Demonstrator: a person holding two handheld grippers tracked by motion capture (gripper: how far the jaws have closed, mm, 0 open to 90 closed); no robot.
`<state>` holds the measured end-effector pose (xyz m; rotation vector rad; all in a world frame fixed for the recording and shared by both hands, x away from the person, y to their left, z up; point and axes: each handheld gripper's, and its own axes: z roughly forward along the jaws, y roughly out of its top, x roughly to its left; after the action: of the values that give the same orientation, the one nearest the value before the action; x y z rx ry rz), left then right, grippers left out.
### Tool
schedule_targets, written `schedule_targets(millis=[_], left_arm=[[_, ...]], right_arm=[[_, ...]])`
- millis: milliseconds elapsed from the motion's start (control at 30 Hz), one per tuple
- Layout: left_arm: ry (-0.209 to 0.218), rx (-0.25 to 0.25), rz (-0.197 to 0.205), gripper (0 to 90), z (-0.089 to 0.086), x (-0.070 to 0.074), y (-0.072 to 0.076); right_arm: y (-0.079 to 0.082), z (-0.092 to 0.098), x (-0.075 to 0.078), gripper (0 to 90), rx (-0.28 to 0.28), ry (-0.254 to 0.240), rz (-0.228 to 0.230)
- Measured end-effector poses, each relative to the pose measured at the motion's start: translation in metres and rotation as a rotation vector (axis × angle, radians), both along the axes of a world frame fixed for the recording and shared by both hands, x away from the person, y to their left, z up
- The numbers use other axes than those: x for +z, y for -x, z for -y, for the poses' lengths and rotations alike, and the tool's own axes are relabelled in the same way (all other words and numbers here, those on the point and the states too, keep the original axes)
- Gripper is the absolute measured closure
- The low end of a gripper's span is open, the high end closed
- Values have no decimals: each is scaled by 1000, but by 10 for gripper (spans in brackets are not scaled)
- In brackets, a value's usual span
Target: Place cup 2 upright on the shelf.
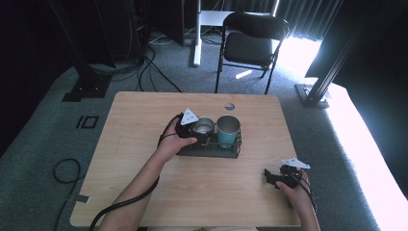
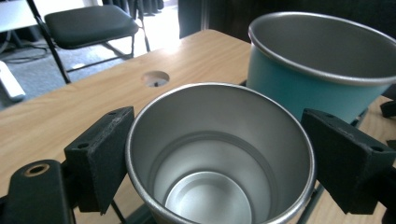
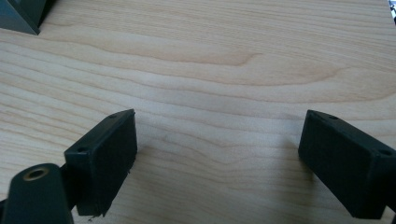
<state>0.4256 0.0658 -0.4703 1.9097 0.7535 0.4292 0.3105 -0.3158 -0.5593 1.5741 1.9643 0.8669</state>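
in the high view the left gripper (image 1: 195, 129) sits near the middle of the light wooden table (image 1: 144, 159), clamped on a silver metal cup (image 1: 203, 127) that stands upright at the left end of a black wire rack (image 1: 211, 150). a teal cup (image 1: 227, 130) with a bare metal rim stands upright in the same rack, just beside the silver one on its right, and whether their rims touch cannot be told from here. the person's left forearm reaches in from the bottom edge, with a black cable trailing along it. the right gripper (image 1: 270, 177) rests low near the table's right front corner, well apart from the rack, with nothing between its jaws. a black folding chair (image 1: 252, 43) stands on the grey carpet beyond the far edge of the table. in the left gripper view the two black pads (image 2: 100, 158) press against opposite sides of the silver metal cup (image 2: 219, 158) just under its rim, and the open mouth faces the camera so that the bare bottom shows. the teal cup (image 2: 299, 84) rises close behind it on the right, and a round hole (image 2: 155, 78) in the table lies further back. in the right gripper view the jaws stand wide apart over bare wood grain of the table (image 3: 210, 70), gripping nothing, and a dark corner of something shows at the upper left edge.
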Motion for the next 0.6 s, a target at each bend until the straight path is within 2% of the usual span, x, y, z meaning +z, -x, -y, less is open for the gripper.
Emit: schedule_targets(millis=[267, 333, 433, 500, 567, 600], left_arm=[[1, -8, 1, 137, 0, -4, 0], [-31, -16, 15, 114, 1, -4, 1], [-9, -6, 14, 75, -1, -1, 2], [-23, -12, 17, 44, -2, 1, 3], [-7, -7, 11, 44, -4, 4, 4], [-16, -14, 14, 44, -5, 5, 5]], right_arm=[[0, 0, 0, 112, -1, -1, 0], [0, 0, 0, 112, -1, 1, -1], [0, 0, 0, 112, 0, 0, 0], [0, 0, 0, 112, 0, 1, 0], [0, 0, 0, 111, 0, 2, -1], [0, 0, 0, 111, 0, 2, -1]])
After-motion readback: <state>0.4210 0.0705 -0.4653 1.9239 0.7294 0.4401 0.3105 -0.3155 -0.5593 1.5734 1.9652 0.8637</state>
